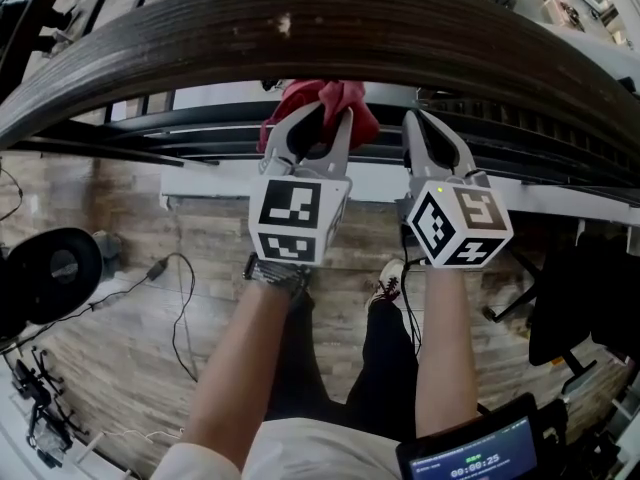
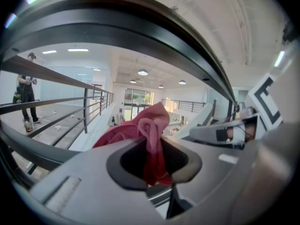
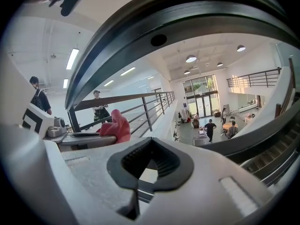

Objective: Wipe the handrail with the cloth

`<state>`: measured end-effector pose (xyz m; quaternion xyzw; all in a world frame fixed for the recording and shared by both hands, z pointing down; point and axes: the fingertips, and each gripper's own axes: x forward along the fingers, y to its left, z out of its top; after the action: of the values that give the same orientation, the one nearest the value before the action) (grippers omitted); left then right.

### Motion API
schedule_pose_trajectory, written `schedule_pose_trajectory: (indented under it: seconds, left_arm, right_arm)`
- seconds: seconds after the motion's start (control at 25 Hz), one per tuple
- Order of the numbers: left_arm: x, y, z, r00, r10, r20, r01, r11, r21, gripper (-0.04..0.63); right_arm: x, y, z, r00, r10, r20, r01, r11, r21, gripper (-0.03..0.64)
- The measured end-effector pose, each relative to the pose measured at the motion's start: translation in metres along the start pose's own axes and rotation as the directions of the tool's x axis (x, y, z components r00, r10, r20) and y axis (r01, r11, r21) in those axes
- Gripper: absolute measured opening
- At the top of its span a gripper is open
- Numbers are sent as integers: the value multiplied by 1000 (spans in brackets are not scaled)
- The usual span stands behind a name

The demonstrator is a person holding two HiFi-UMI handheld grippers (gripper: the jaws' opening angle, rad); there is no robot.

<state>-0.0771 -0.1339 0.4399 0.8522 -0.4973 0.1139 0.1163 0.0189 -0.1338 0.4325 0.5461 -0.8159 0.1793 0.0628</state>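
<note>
The dark wooden handrail (image 1: 330, 28) arcs across the top of the head view and passes above both grippers (image 2: 140, 36) (image 3: 187, 18). A crumpled red cloth (image 1: 322, 100) sticks up just under the rail. My left gripper (image 1: 322, 120) is shut on the cloth (image 2: 149, 137), which bunches out past its jaws. Right beside it, my right gripper (image 1: 418, 126) is shut with nothing between its ribbed pads (image 3: 150, 161). From the right gripper view the cloth (image 3: 115, 125) shows at the left. Neither gripper touches the rail.
Dark metal railing bars (image 1: 180, 138) and a white ledge (image 1: 370, 183) run below the rail. Cables (image 1: 175, 298) and a round black object (image 1: 50, 273) lie on the wooden floor. A screen device (image 1: 470, 453) sits at the bottom right. People stand beyond (image 2: 26, 97) (image 3: 210, 128).
</note>
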Motion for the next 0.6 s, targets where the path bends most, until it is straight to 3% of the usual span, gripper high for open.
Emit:
schedule_pose_trajectory:
  seconds: [0.6]
  left_arm:
    - [10, -21, -1, 1000, -10, 9, 10, 1000, 5, 86]
  right_arm:
    - [-16, -33, 2, 999, -34, 7, 34, 999, 9, 3]
